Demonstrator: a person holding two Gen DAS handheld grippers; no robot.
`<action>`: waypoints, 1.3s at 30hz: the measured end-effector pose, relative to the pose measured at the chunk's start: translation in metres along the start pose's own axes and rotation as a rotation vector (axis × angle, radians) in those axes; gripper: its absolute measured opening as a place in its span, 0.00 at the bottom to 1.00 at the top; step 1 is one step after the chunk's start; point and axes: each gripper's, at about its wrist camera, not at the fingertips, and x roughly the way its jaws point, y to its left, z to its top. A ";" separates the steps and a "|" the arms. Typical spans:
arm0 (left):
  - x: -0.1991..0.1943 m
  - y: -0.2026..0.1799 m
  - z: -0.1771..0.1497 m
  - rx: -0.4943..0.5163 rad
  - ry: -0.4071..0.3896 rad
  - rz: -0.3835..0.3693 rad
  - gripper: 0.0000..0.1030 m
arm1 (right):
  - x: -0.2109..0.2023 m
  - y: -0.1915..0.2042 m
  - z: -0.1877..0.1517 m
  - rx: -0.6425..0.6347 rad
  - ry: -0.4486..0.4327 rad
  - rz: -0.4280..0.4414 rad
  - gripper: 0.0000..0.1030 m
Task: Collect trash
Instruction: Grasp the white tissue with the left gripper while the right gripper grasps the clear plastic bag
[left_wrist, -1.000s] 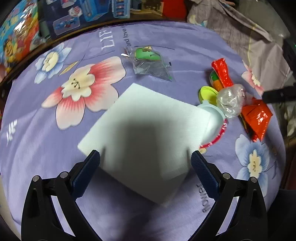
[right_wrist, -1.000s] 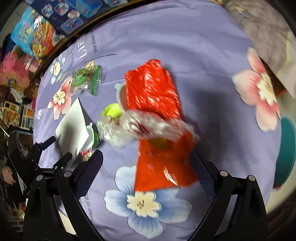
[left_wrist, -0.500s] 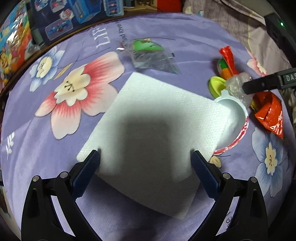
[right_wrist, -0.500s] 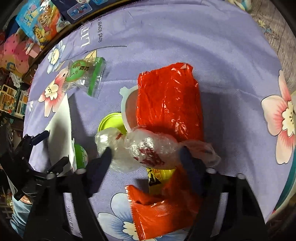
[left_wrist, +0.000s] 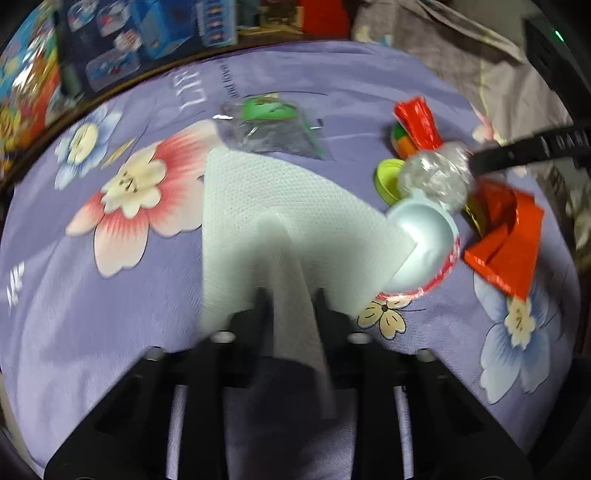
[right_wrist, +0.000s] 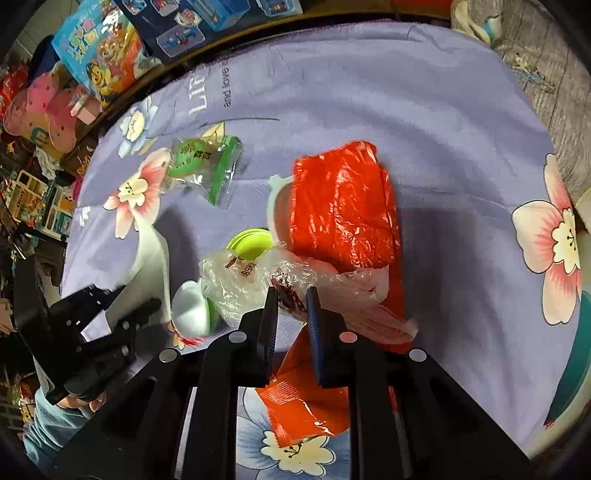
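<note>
Left gripper clenched on the near edge of the white napkin, which tents up ahead of its tips; thin pinch, could slip out or tear if pulled fast. White cup lies right of the tips under the napkin corner, may drag along. Right gripper clamped on the clear plastic wrap, bunched right at its tips over the red wrapper; wrap looks loose, could snag the green lid just ahead-left.
</note>
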 end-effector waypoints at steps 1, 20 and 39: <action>-0.002 0.006 -0.001 -0.047 0.008 -0.026 0.09 | -0.002 0.000 -0.001 0.000 0.002 0.010 0.15; -0.051 0.008 -0.006 -0.201 -0.052 -0.093 0.04 | 0.036 0.006 0.004 -0.074 0.063 -0.015 0.70; -0.069 -0.067 0.031 -0.117 -0.094 -0.151 0.04 | -0.061 -0.042 -0.013 0.040 -0.148 0.112 0.21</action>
